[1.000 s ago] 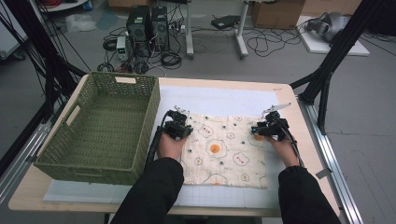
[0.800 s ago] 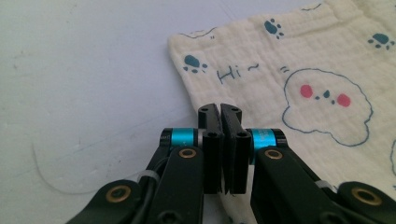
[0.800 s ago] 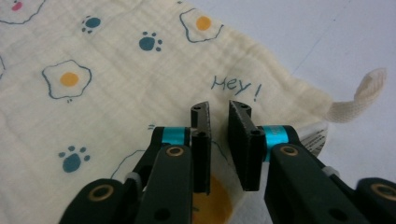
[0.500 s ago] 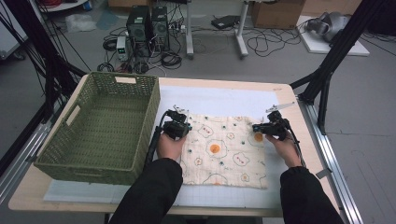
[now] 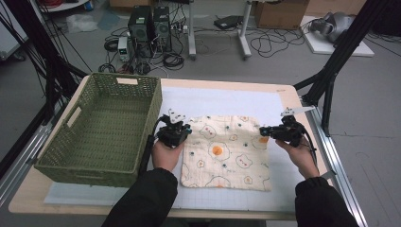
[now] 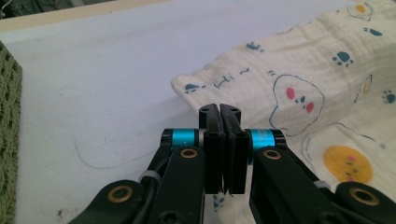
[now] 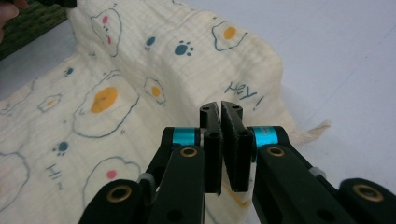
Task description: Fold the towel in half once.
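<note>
A cloth [image 5: 227, 153] lies on a mat [image 5: 222, 101] at the middle of the desk [image 5: 28, 198], with a basket [image 5: 101, 125] just beside it on the left. The left tool [image 5: 182, 133] sits at the cloth's far left corner, the right tool [image 5: 265, 132] at its far right corner — both corners raised off the mat. Behind the desk, on the floor, stand computer cases [image 5: 150, 26] among cables.

Both grippers [image 5: 188, 128] [image 5: 263, 130] — fingers closed
</note>
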